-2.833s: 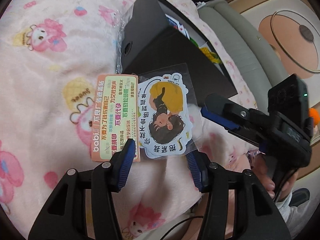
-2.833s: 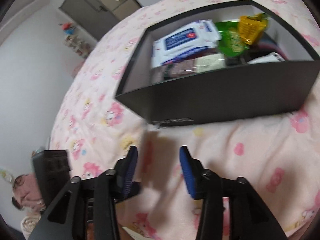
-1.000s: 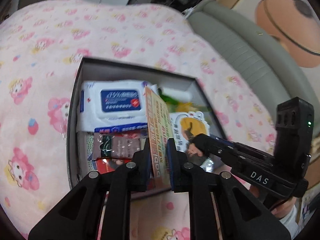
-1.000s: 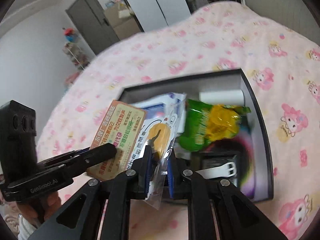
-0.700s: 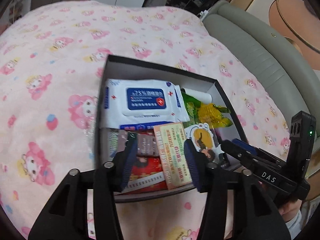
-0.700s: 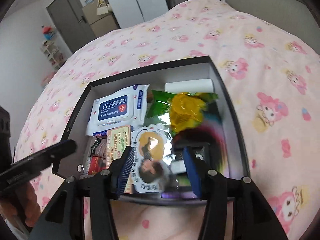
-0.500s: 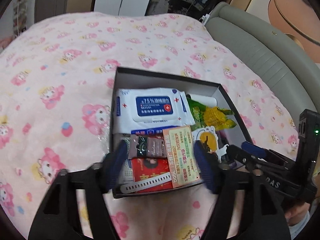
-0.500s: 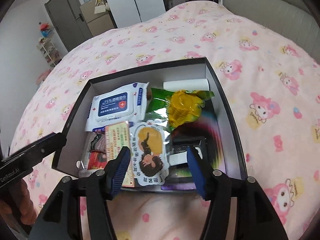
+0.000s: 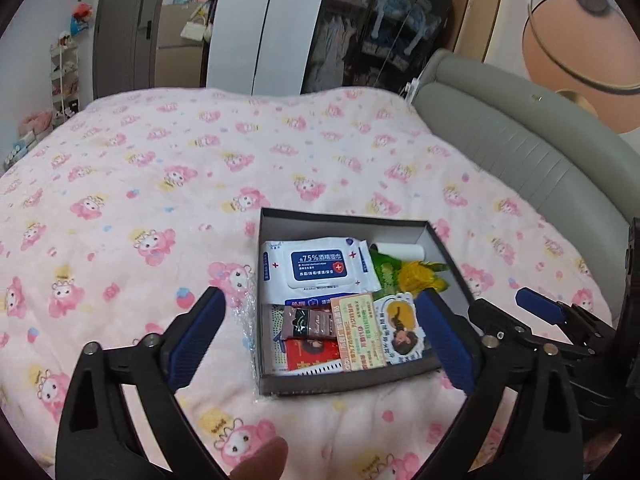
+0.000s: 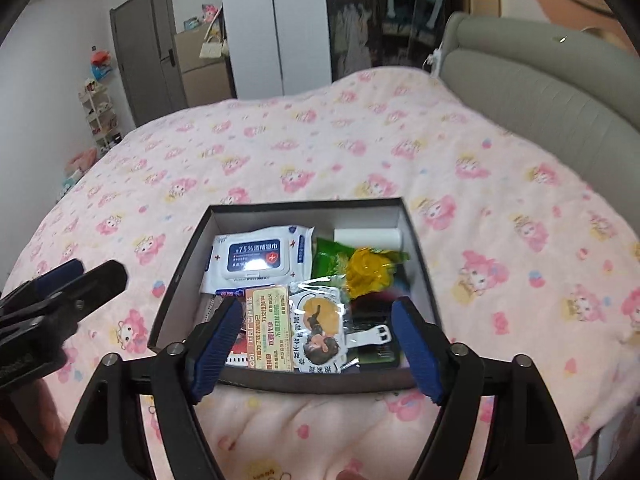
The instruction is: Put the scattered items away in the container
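The black box [image 9: 340, 384] [image 10: 320, 386] sits on the pink blanket. Near its front wall lie the orange card [image 9: 358, 330] [image 10: 268, 326] and, beside it, the cartoon sticker [image 9: 402, 326] [image 10: 320, 330], both loose. Further back are a wipes pack [image 9: 318, 266] [image 10: 256, 256] and a green and yellow packet [image 9: 404, 274] [image 10: 360, 268]. My left gripper [image 9: 321, 295] hangs above the box's near side, its jaws opening wide with nothing between them. My right gripper [image 10: 318, 305] does likewise, and its jaws hold nothing. Each gripper also shows in the other's view: right gripper [image 9: 508, 308], left gripper [image 10: 72, 276].
The pink cartoon-print blanket [image 9: 160, 200] covers the whole bed. A grey padded headboard [image 9: 520, 160] runs along the right. Clear bubble wrap [image 9: 244, 320] lies against the box's left wall. Wardrobes and a grey door [image 10: 148, 48] stand beyond the bed.
Both grippers were shut, the left on the orange card and the right on the sticker, over the box. They opened, the two items dropped in, and both grippers rose and drew back.
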A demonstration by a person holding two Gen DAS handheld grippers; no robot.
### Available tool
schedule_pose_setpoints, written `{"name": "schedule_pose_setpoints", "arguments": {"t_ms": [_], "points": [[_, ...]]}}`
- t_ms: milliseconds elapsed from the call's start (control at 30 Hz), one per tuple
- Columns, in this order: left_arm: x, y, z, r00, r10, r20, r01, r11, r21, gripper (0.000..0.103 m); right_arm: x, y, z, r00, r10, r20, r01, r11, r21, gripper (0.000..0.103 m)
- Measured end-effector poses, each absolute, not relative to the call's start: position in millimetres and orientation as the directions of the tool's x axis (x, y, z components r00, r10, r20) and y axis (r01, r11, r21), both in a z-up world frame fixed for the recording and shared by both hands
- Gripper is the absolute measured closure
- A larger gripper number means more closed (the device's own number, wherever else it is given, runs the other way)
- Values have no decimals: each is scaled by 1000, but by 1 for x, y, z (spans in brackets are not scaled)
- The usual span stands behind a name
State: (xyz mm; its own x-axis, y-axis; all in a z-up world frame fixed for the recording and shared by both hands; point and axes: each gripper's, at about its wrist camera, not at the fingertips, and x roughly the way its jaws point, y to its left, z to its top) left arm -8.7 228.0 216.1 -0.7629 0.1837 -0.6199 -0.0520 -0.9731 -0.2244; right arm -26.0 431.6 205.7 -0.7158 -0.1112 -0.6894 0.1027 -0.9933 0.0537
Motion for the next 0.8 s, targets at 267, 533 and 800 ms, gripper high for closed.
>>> {"name": "schedule_pose_setpoints", "arguments": {"t_ms": [267,533,800], "points": [[55,229,223,-780,146,-609,-41,-982,-184,1,36,434,213,-732,-87,-676,73,-996,49,21],[116,243,224,-792,147,-592,-75,-987,-145,1,90,444,211,-750,-71,-658,54,-997,46,21],[135,252,225,-792,158,-589,-92,-986,-140,1,109,451,214,-766,-69,-639,46,-998,53,20]]}}
